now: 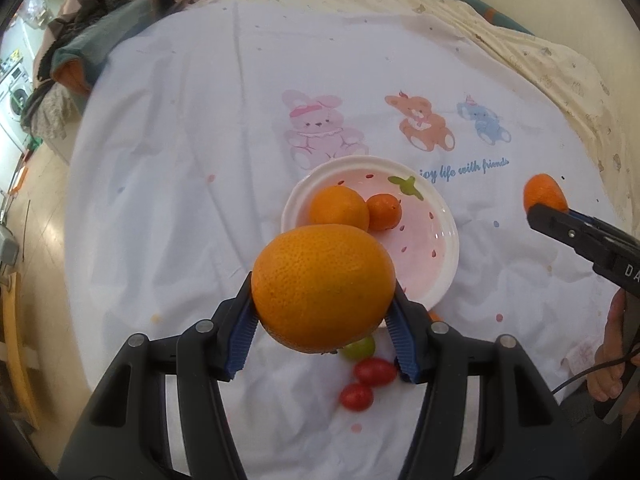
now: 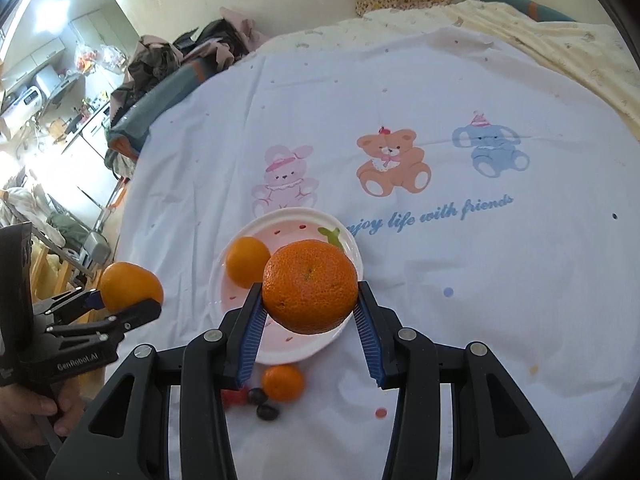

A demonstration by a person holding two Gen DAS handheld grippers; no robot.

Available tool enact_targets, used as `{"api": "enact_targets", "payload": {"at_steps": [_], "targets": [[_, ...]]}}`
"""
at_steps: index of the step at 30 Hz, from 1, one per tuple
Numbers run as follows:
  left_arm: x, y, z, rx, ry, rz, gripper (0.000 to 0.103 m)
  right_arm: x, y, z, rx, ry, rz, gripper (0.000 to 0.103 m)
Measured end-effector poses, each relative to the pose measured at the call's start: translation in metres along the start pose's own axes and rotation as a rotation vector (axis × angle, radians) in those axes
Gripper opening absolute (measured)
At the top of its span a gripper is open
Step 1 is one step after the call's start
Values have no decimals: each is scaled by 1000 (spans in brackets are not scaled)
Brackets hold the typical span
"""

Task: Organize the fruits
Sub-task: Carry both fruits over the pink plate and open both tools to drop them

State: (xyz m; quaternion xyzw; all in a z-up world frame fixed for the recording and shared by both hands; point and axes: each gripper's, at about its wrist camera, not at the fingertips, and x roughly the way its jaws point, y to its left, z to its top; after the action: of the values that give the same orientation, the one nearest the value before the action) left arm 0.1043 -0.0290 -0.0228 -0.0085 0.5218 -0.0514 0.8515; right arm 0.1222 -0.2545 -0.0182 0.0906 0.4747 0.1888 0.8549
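My left gripper (image 1: 323, 312) is shut on a large orange (image 1: 323, 286) and holds it above the near rim of a white and pink strawberry plate (image 1: 436, 248). The plate holds an orange (image 1: 339, 209) and a smaller mandarin (image 1: 384, 212). My right gripper (image 2: 310, 304) is shut on a mandarin (image 2: 310, 286) above the same plate (image 2: 276, 344), where one orange (image 2: 246, 261) shows. The right gripper with its mandarin also shows in the left wrist view (image 1: 545, 193); the left gripper with its orange shows in the right wrist view (image 2: 130, 286).
On the white cartoon-print sheet (image 1: 200, 160) near the plate lie two red cherry tomatoes (image 1: 366, 384), a green grape (image 1: 360, 348), a small mandarin (image 2: 282, 382) and dark grapes (image 2: 262, 404). Piled clothes (image 1: 100, 20) lie at the far left edge of the bed.
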Motion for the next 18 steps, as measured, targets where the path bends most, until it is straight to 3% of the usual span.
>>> {"api": "enact_targets", "payload": {"at_steps": [18], "targets": [[80, -25, 0, 33, 124, -24, 55, 98, -15, 6, 14, 206, 27, 46]]}}
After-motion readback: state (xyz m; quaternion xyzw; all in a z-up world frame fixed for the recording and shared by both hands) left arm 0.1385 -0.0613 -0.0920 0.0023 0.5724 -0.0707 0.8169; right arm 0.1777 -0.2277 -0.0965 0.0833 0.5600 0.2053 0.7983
